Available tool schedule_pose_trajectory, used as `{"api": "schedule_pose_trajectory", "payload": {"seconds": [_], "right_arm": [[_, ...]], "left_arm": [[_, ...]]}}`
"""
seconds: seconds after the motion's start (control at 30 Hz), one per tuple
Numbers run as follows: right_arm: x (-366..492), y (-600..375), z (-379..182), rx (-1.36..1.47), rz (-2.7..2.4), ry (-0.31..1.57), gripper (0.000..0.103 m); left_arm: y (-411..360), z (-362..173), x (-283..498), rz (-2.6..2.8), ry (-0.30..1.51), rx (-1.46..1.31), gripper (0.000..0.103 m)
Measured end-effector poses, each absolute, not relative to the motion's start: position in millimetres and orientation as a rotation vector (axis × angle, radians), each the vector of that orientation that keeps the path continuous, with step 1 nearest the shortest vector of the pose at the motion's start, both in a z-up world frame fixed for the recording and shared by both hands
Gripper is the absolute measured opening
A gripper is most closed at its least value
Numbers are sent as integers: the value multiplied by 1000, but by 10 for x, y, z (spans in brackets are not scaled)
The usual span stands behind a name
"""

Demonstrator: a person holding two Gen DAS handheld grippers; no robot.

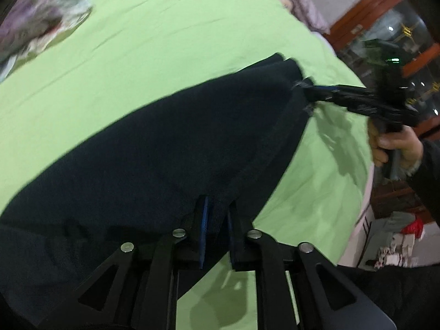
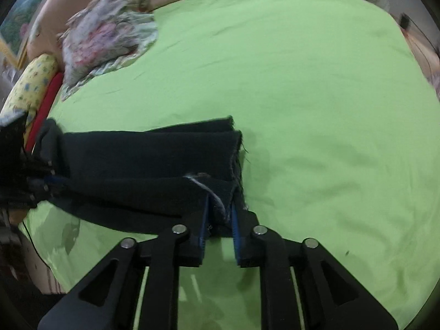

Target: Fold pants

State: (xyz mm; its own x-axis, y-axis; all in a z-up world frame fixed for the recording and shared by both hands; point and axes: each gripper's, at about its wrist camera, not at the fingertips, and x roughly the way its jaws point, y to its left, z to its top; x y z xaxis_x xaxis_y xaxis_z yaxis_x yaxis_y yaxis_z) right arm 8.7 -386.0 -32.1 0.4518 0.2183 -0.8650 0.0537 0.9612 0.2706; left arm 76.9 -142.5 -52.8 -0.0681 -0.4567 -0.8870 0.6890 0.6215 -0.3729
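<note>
Two grippers, left (image 1: 216, 228) and right (image 2: 220, 220), each have narrow-set fingers with an edge of the dark pants (image 1: 154, 148) between them, the garment lying doubled lengthwise on the green bedsheet (image 2: 316, 96), so crosswise folds seem left, beyond which sits a floral cloth (image 2: 107, 35).

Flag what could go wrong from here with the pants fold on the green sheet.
1. The left hand-held gripper and right hand-held gripper have fabric between barely parted pads; the pants could snag or drag as they pull away.
2. The stacked leg ends sit uneven, so the fold may end up skewed.
3. The green sheet may bunch underneath.
</note>
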Motion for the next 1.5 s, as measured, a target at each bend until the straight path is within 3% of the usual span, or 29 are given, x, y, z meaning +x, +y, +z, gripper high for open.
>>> {"api": "schedule_pose_trajectory", "payload": {"seconds": [0.03,0.07,0.1,0.17,0.53,0.97,1.2,1.5], "right_arm": [[69,-3875,-296,289,88,1092,39],[42,-3897,-263,302,57,1090,59],[7,-3913,-231,310,27,1088,64],[-119,-3966,-100,339,-8,1034,64],[-41,-3379,256,356,79,939,64],[516,-2146,147,320,328,998,64],[791,-1569,91,284,432,1033,64],[1124,-1039,3,246,524,1081,64]], "left_arm": [[-1395,-521,747,-951,1333,207,16],[-1366,-493,735,-949,1324,186,25],[-1326,-458,734,-945,1320,164,36],[-1225,-395,719,-930,1302,110,44],[-485,-219,806,-724,1243,-112,45],[751,-84,1077,-455,1166,-275,47],[1540,-19,1256,-320,1115,-351,57],[2265,51,1526,-203,1076,-413,60]]}}
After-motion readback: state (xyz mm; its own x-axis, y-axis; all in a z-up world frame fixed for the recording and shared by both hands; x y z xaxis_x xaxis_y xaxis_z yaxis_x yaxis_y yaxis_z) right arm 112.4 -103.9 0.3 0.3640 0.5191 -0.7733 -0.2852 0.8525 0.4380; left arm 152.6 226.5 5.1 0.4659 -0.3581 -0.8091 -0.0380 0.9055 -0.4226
